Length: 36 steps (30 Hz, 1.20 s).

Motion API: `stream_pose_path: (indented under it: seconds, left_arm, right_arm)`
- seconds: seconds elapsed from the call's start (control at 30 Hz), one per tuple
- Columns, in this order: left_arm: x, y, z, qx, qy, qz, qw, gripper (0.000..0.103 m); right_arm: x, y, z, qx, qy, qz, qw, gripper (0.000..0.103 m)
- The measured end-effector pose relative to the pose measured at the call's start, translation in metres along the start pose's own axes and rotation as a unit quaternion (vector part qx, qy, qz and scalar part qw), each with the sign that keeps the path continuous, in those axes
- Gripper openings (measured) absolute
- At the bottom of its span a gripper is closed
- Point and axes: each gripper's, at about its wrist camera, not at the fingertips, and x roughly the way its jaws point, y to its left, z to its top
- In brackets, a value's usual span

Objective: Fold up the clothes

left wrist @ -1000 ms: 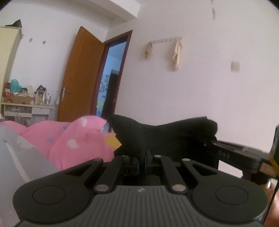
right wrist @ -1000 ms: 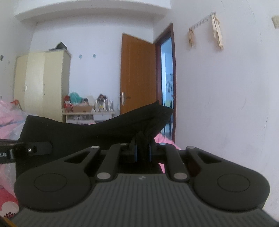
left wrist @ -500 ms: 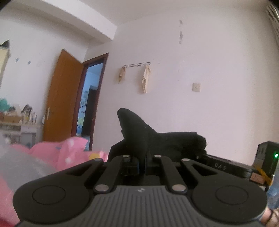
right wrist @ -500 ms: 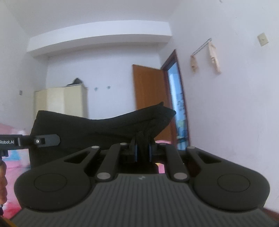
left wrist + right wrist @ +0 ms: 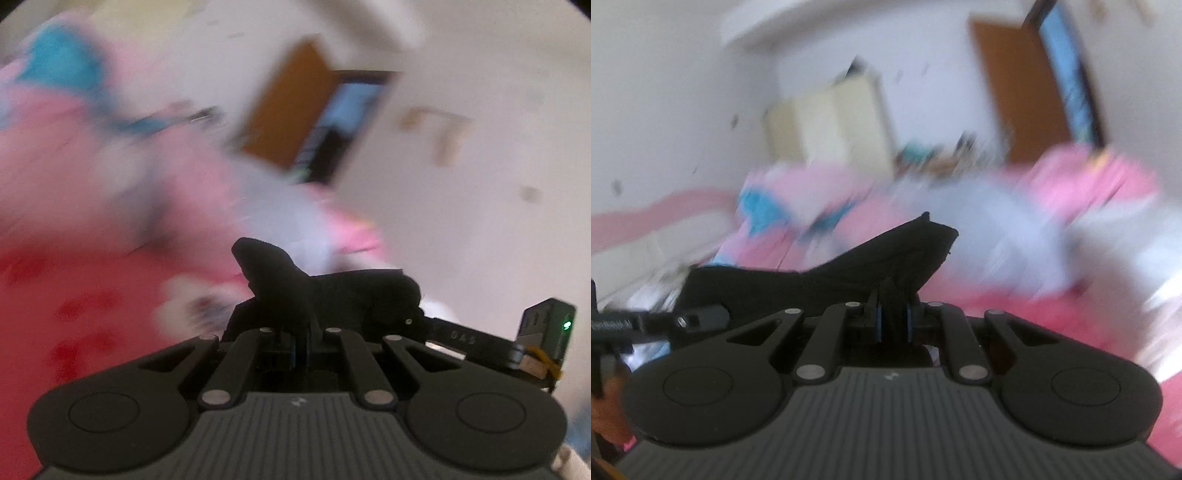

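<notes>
A black garment [image 5: 332,295] hangs stretched between my two grippers. My left gripper [image 5: 301,341] is shut on one bunched corner of it, which pokes up above the jaws. The right gripper [image 5: 454,338] shows at the right of the left wrist view, at the cloth's other end. In the right wrist view my right gripper [image 5: 894,317] is shut on a corner of the black garment [image 5: 871,266], whose top edge runs left to the left gripper [image 5: 665,319]. Everything behind is smeared by motion.
A bed with a red and pink bedspread [image 5: 74,295] and heaped pink and pale bedding [image 5: 1015,229] lies below and ahead. A brown door [image 5: 1015,85], a cream wardrobe [image 5: 831,122] and white walls stand beyond. A hand [image 5: 605,417] shows at the lower left.
Both grippers swept down and across with the black garment still held. The views went from wall and ceiling to the bed, which now fills much of both frames, heavily blurred.
</notes>
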Motion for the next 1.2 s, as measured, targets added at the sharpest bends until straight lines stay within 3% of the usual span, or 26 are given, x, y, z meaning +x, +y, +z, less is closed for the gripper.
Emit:
stream_pose_path:
  seconds: [0.17,0.27,0.33,0.4,0.47,0.63,0.73,0.83,0.93,1.0,1.07,1.2]
  left_arm:
    - [0.026,0.118,-0.042,-0.062,0.046,0.129,0.9886,0.005]
    - [0.037,0.164,-0.053,-0.112,0.088,0.117,0.9829,0.006]
    - [0.037,0.172,-0.053,-0.128,0.092,0.096,0.9827,0.012]
    - [0.03,0.176,-0.052,-0.145,0.082,0.093,0.9817,0.037]
    - [0.017,0.18,-0.053,-0.161,0.063,0.094,0.9804,0.048]
    - [-0.018,0.157,-0.063,-0.153,0.054,0.076,0.9839,0.048]
    - [-0.038,0.128,-0.079,-0.132,0.067,0.05,0.9878,0.048]
    - [-0.05,0.101,-0.101,-0.122,0.096,0.021,0.9876,0.047]
    - [-0.055,0.073,-0.124,-0.099,0.123,0.01,0.9875,0.046]
    - [-0.057,0.058,-0.137,-0.08,0.132,0.01,0.988,0.046]
    - [-0.06,0.047,-0.148,-0.065,0.134,0.015,0.9887,0.046]
    - [-0.065,0.034,-0.165,-0.051,0.14,0.023,0.9886,0.046]
  right_arm:
    - [0.138,0.059,-0.077,-0.012,0.126,0.034,0.991,0.01]
    - [0.214,0.087,-0.119,-0.024,0.198,0.036,0.979,0.014]
    - [0.23,0.091,-0.129,-0.018,0.235,0.023,0.971,0.02]
    - [0.213,0.084,-0.129,-0.017,0.229,0.012,0.973,0.04]
    - [0.195,0.077,-0.128,-0.014,0.22,0.002,0.975,0.05]
    - [0.106,0.04,-0.102,0.052,0.154,-0.018,0.986,0.063]
    - [0.05,0.021,-0.102,0.126,0.134,-0.027,0.983,0.064]
    - [0.0,0.028,-0.108,0.167,0.093,0.0,0.982,0.064]
    - [-0.059,0.052,-0.103,0.202,-0.011,0.056,0.978,0.065]
    - [-0.096,0.071,-0.092,0.217,-0.082,0.117,0.966,0.075]
    - [-0.129,0.086,-0.082,0.237,-0.145,0.179,0.944,0.084]
    - [-0.179,0.105,-0.064,0.267,-0.224,0.272,0.897,0.086]
